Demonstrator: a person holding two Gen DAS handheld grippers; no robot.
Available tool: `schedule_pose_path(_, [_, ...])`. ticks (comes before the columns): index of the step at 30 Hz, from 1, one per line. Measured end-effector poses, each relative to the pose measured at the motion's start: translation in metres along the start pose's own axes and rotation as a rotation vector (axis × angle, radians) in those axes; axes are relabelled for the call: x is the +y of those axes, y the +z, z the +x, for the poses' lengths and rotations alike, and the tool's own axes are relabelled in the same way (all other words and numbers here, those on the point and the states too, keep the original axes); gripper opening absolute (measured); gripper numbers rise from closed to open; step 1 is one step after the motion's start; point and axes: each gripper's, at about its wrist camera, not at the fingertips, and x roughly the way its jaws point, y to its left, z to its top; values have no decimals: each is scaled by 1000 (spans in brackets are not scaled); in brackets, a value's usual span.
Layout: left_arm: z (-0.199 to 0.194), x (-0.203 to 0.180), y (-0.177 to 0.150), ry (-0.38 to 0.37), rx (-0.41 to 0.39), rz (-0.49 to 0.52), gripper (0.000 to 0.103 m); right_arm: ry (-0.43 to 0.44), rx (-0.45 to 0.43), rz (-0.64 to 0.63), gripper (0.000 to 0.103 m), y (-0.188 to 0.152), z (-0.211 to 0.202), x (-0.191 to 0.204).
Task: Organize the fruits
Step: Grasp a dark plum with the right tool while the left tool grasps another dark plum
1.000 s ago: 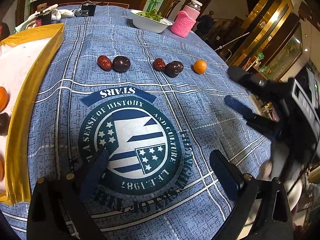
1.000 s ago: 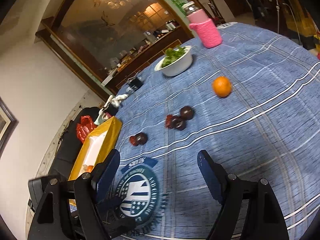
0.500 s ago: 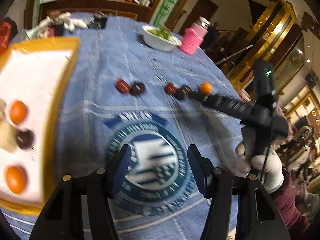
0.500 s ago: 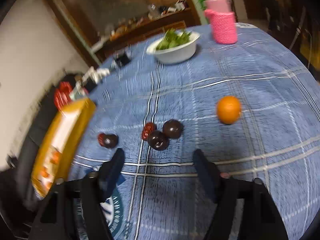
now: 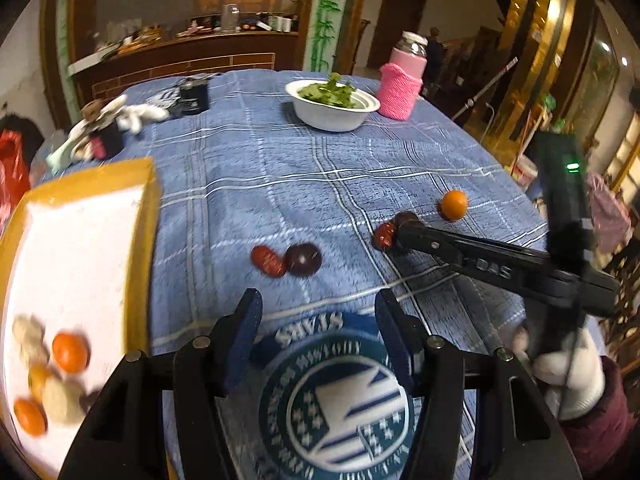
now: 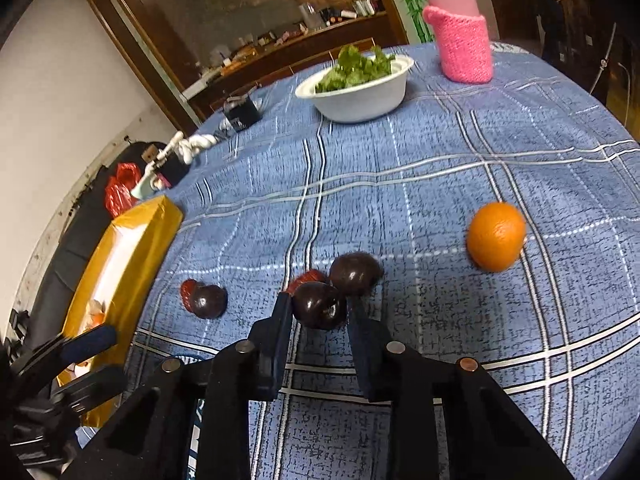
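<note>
Dark plums (image 6: pixel 320 310), red dates (image 5: pixel 267 261), orange (image 6: pixel 496 236) on cloth

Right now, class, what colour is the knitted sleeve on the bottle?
Pink; the knitted sleeve shows best in the right wrist view.

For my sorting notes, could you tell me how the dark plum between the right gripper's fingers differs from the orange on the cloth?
The plum is dark purple and glossy; the orange is bright and dimpled. The plum sits between the right gripper fingers against other fruit; the orange lies alone, larger. Both are round.
</note>
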Motion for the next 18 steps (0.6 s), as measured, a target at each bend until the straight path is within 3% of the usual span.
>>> schedule_pose_path(9, [46,-17,24,50,46,156,51,32,-29,47,30,4,-11,-8])
schedule_pose_path(11, [57,-18,25,72,65,185,39,47,-27,57,30,4,-12,-10])
schedule_pose_path(13, [66,-18,25,116,69,224,37,56,-30,56,30,5,-13,-9])
schedule_pose_path(16, [70,-15,28,154,73,235,23,64,-32,54,30,4,-13,-8])
schedule_pose_path(18, [67,-11,28,143,73,211,23,67,-32,54,30,5,-13,-7])
